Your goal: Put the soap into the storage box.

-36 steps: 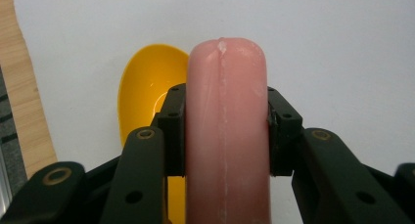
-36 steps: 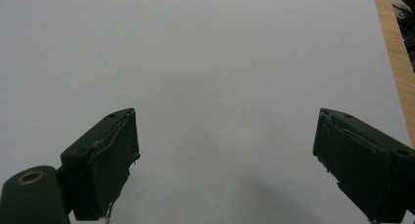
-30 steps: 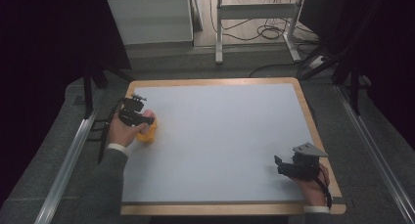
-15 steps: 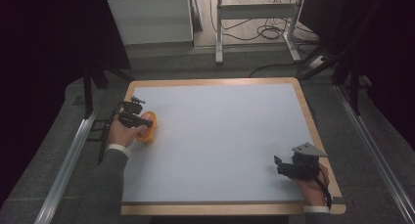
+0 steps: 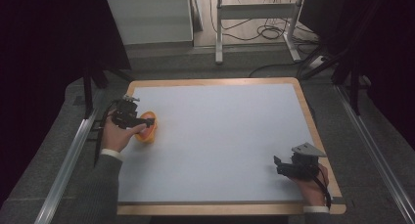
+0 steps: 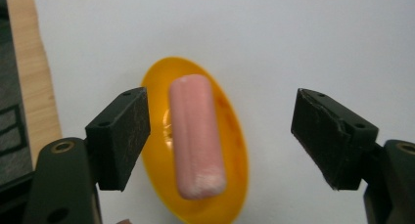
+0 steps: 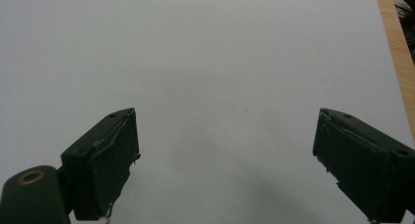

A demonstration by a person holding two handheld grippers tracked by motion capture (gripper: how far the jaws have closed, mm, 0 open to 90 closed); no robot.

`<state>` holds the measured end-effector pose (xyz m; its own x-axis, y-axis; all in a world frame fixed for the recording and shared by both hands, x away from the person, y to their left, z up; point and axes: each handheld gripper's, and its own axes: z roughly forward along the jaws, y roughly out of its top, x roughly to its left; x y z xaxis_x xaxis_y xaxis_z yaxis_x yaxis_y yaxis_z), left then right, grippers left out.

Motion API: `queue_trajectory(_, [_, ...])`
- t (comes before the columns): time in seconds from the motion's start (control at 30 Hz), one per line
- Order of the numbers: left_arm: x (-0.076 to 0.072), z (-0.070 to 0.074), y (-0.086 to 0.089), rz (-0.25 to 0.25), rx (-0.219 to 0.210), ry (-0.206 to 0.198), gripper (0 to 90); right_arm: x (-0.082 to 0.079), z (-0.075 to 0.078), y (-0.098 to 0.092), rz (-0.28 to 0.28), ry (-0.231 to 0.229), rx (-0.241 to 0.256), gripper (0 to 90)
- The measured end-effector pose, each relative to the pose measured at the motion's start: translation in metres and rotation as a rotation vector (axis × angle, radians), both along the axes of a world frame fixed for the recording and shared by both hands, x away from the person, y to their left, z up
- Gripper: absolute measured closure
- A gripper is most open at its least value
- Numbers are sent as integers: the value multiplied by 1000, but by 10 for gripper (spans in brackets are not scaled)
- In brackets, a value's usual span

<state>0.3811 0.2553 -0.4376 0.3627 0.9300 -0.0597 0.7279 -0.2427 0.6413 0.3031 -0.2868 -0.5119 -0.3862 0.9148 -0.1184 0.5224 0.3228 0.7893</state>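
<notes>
A small orange dish lies on the white table top near its left edge, with a pink sausage-shaped piece lying in it. My left gripper hovers over the dish, open, its jaws standing wide on either side of the pink piece without touching it. In the high view the left gripper covers part of the orange dish. My right gripper is open above bare white surface, and in the high view the right gripper sits near the table's front right corner.
The white table top has a wooden rim. Metal rails run along both sides on the grey floor. A white cabinet and table legs with cables stand behind the table.
My left gripper has shifted slightly to the right over the orange dish. The right gripper has stayed put.
</notes>
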Motion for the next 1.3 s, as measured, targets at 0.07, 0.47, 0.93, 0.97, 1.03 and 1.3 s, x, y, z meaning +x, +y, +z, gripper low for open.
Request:
queue_trajectory(0.07, [-7,4,-4,-25,-7,-15,225,0,0,0,2,1,-1,95])
queue_trajectory(0.47, [-56,-15,-33,-177,-132,-55,221,0,0,2,5,-3,-4,95])
queue_trajectory(0.93, [-83,-58,-64,-289,-171,-19,211,-1,1,1,4,-6,-8,95])
queue_trajectory(0.97, [-84,-61,-64,-286,-179,-18,213,-1,0,1,4,-3,-11,95])
queue_trajectory(1.03, [-86,-67,-64,-285,-186,-11,212,-1,0,1,4,-3,-12,95])
queue_trajectory(1.3, [-92,-74,-60,-277,-180,-17,211,-1,1,2,5,-10,-17,95])
